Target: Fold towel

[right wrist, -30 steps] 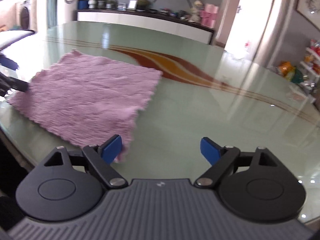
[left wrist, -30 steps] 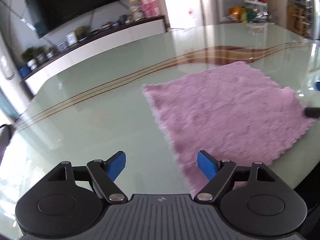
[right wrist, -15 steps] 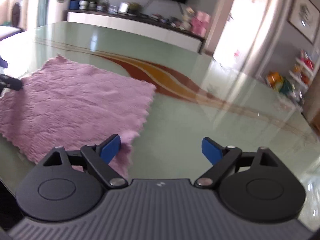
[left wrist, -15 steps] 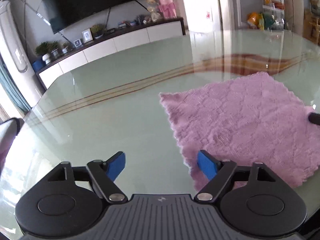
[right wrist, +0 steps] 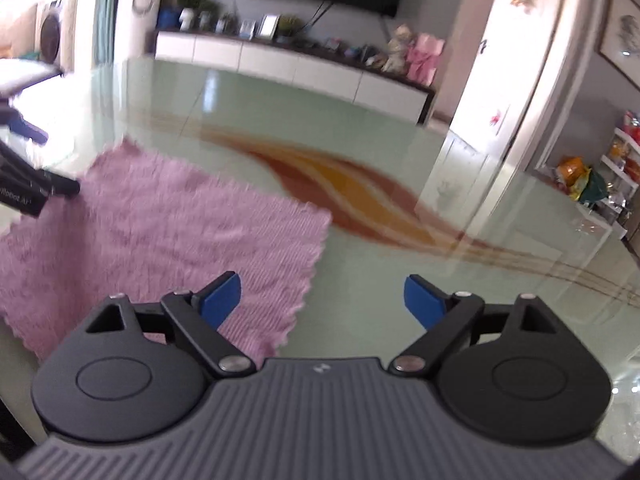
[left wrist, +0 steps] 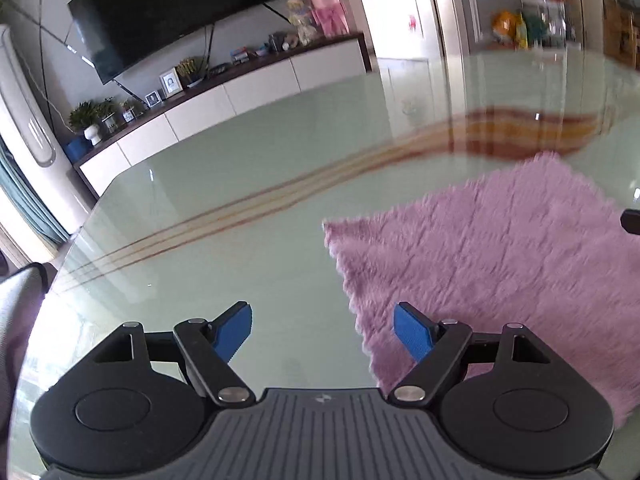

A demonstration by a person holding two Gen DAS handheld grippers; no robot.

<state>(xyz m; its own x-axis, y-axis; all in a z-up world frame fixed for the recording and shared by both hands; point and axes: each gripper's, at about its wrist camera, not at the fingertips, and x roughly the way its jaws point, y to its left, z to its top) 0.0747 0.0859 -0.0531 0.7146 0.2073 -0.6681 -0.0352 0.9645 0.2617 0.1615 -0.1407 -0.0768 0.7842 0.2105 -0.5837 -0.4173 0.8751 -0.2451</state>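
Both hand-held grippers are held just above a glossy pale green tabletop (left wrist: 248, 168), each with its blue-padded fingers spread wide apart and nothing between them. From the left hand-held gripper (left wrist: 323, 330), the tabletop stretches away at 12 o'clock, crossed by thin brown and orange stripes (left wrist: 280, 200). A pink towel (left wrist: 500, 264) lies flat and unfolded at about 2 o'clock, its scalloped near-left edge passing just beside the right fingertip (left wrist: 412, 330). Whether that fingertip touches the cloth cannot be told. Beyond the tabletop, at 11 o'clock, a dark television (left wrist: 172, 12) hangs above a long white cabinet (left wrist: 224, 100).

From the right hand-held gripper (right wrist: 322, 298), the same towel (right wrist: 160, 248) spreads out at 10 o'clock, with its near-right corner reaching under the left fingertip (right wrist: 222, 294). The black tip of the left hand-held gripper (right wrist: 36, 188) shows at 9 o'clock, over the towel's far-left edge. A wide orange and brown swirl (right wrist: 352, 196) marks the tabletop at 12 o'clock. Shelves (right wrist: 616, 168) stand at 2 o'clock.
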